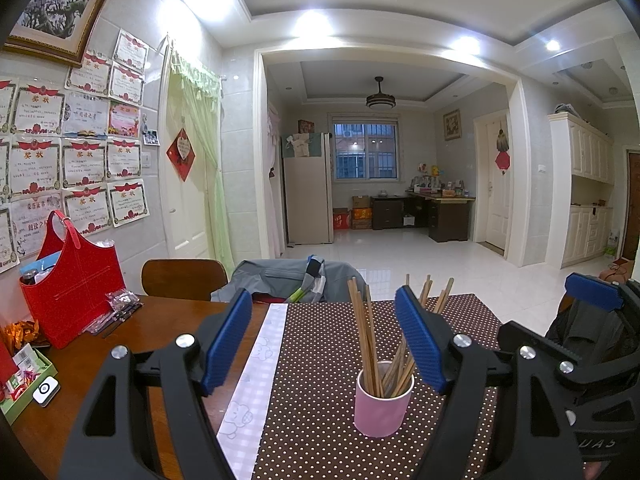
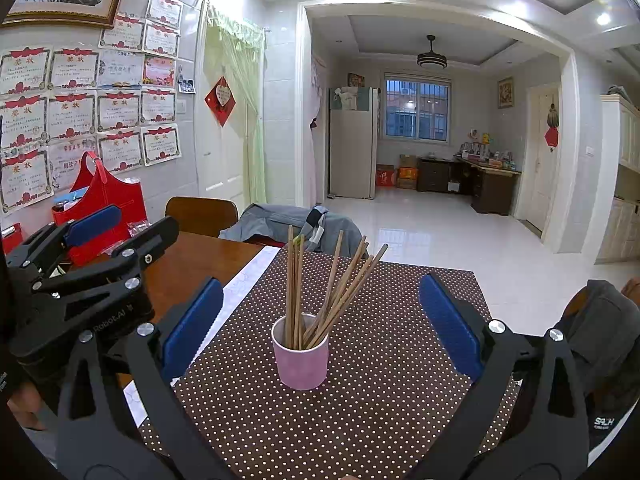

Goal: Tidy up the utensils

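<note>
1. The left gripper (image 1: 326,344) is held level above the near edge of the table, pointing forward into the room, its blue-padded fingers (image 1: 226,344) spread wide and grasping nothing.
2. The right gripper (image 2: 320,328) is posed the same way just beside it, level and facing forward, its blue pads (image 2: 452,328) well apart and released.
3. In the right wrist view the left gripper appears at the left edge, tilted slightly upward, with part of a hand (image 2: 24,404) visible beneath its black body.
4. A pink cup (image 2: 301,354) stands upright on the brown dotted placemat (image 2: 360,412), ahead of both grippers and touched by neither; it sits between the right gripper's fingers as seen from that camera.
5. A bundle of wooden chopsticks (image 2: 320,284) stands in the cup, some upright, others fanned out and leaning right.
6. Left of the mat, the bare wooden table (image 1: 160,324) carries a red bag (image 1: 76,280) near the wall.
7. Beyond the table's far edge, grey clothing (image 2: 280,220) is draped over a chair back.
</note>
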